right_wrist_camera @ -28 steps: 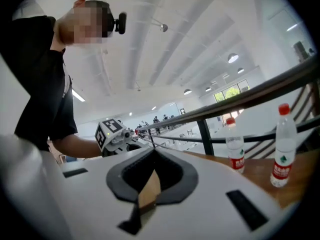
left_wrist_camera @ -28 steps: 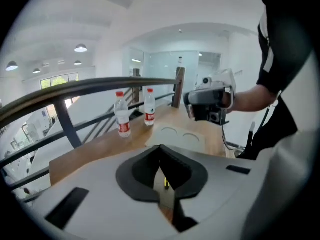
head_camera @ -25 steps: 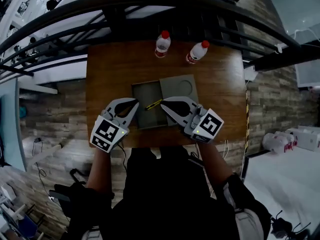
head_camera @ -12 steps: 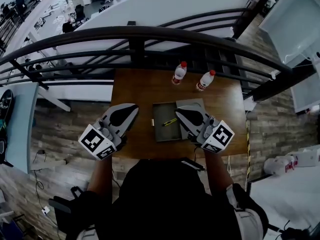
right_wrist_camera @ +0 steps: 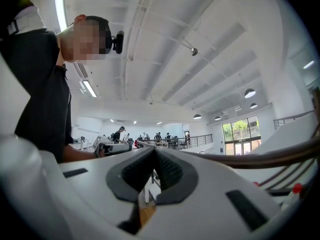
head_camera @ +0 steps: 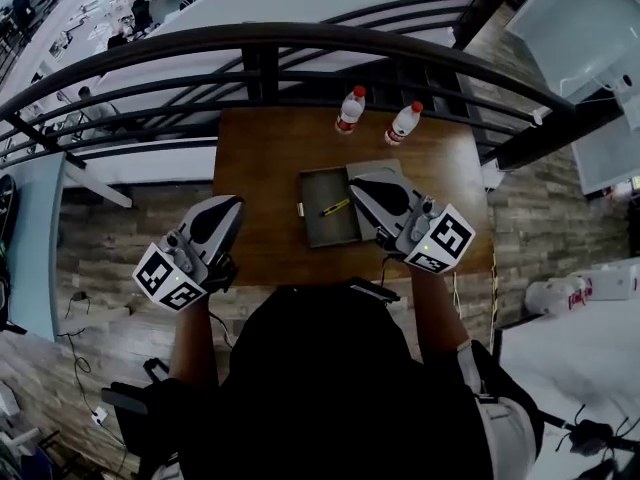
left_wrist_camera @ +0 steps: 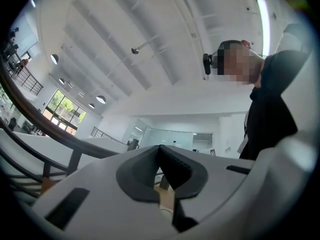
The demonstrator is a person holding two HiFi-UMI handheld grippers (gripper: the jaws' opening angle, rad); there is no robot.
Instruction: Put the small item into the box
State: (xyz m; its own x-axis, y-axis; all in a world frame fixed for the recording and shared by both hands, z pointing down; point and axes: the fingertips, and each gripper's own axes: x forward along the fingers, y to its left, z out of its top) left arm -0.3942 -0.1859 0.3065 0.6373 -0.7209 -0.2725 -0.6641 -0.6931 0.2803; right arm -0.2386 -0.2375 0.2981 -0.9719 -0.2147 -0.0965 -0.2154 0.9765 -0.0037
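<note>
Two tools clenched, nothing held: left tool (head_camera: 228, 211) well left of box (head_camera: 324, 231), right tool (head_camera: 357, 182) at box's right edge. Yellow small item (head_camera: 335, 207) lies inside box. Judged done; withdraw right tool upward, avoid nudging box.

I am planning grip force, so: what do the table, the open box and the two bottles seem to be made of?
Table: likely wood or veneer, brown with streaky grain, slight sheen. Box: matt grey, perhaps cardboard or plastic; cannot tell which. Bottles: apparently clear plastic, with red caps and pale labels.
</note>
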